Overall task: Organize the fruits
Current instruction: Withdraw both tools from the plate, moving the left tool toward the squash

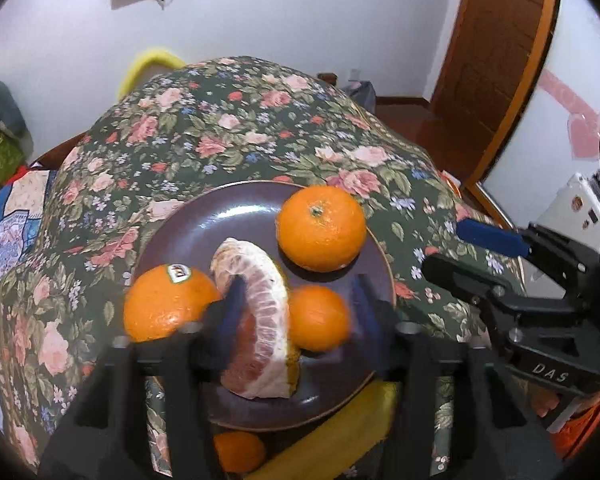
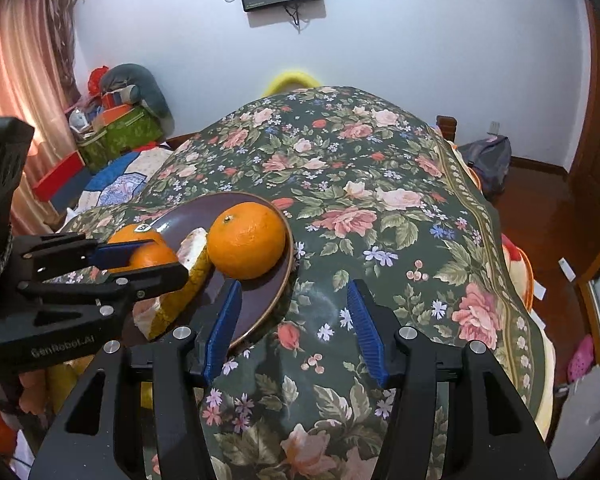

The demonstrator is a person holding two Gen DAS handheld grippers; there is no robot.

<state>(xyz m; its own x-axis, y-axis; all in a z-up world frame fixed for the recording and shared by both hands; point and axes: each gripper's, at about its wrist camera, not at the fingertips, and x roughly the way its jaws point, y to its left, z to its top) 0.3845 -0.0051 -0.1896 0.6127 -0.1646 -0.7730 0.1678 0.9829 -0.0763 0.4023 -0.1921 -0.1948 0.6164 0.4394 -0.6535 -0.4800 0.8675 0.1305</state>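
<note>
A dark purple plate [image 1: 220, 216] [image 2: 188, 216] on the floral tablecloth holds a large orange [image 1: 320, 228] [image 2: 246, 240], a stickered orange [image 1: 166, 304], a small orange [image 1: 318, 318] [image 2: 152, 258] and a peeled pomelo wedge [image 1: 256, 320] [image 2: 180, 300]. My left gripper [image 1: 298, 308] [image 2: 160, 258] stands open over the plate, straddling the wedge and the small orange; its blurred pads do not visibly press on them. My right gripper [image 2: 294, 320] [image 1: 460, 252] is open and empty just right of the plate, its left fingertip above the rim.
A banana [image 1: 340, 436] and another orange [image 1: 238, 456] lie at the plate's near side, partly hidden by my left gripper. The tablecloth [image 2: 380, 208] stretches bare to the right and far side. Beyond it stand a yellow chair back [image 2: 292, 78] and a cluttered bed [image 2: 112, 184].
</note>
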